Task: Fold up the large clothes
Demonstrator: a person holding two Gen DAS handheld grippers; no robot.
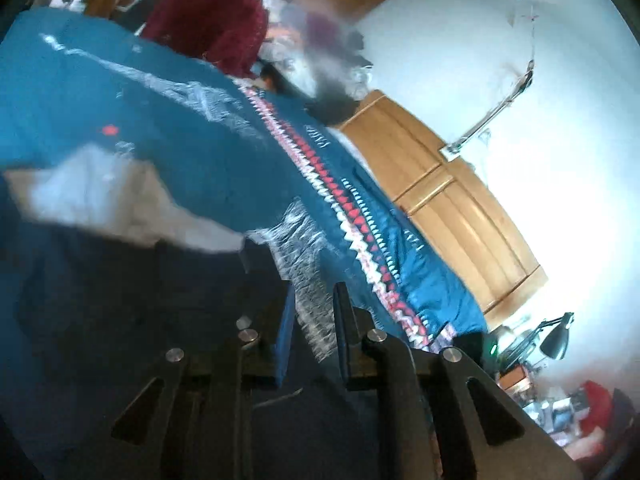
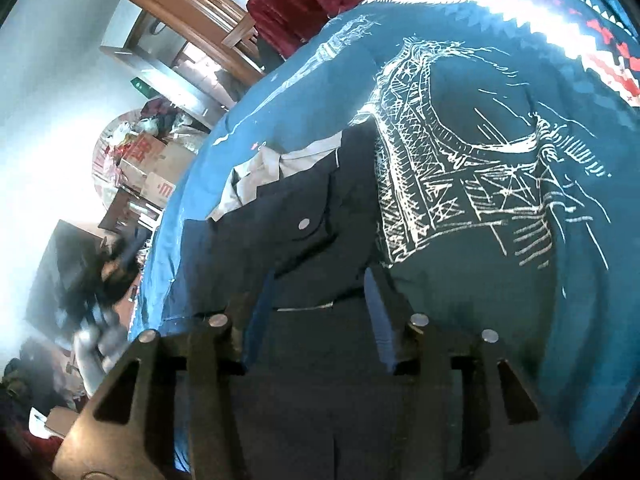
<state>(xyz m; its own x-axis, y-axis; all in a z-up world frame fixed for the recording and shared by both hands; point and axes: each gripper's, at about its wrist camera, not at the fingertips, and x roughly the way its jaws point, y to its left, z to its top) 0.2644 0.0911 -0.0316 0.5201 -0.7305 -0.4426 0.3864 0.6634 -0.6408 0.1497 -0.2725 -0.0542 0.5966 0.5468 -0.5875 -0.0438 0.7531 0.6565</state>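
Note:
A dark navy garment (image 2: pixel 320 208) with a snap-button pocket flap and a pale grey-white lining (image 2: pixel 260 168) lies on a teal bedspread (image 2: pixel 480 280) printed with a white bridge drawing. My right gripper (image 2: pixel 318 308) stands open just above the garment, with dark cloth showing between its blue-padded fingers (image 2: pixel 378 320). In the blurred left wrist view, the same navy garment (image 1: pixel 120 300) and its pale lining (image 1: pixel 108 196) fill the lower left. My left gripper (image 1: pixel 314 312) is open at the garment's edge, and the bedspread (image 1: pixel 200 128) shows through the narrow gap.
The bedspread has a red-and-white zigzag band (image 1: pixel 344 204). A dark red garment (image 1: pixel 208 20) hangs over a wooden chair beyond the bed. A wooden wardrobe (image 1: pixel 460 208) and a desk lamp (image 1: pixel 556 336) stand to one side, and cardboard boxes (image 2: pixel 148 168) to the other.

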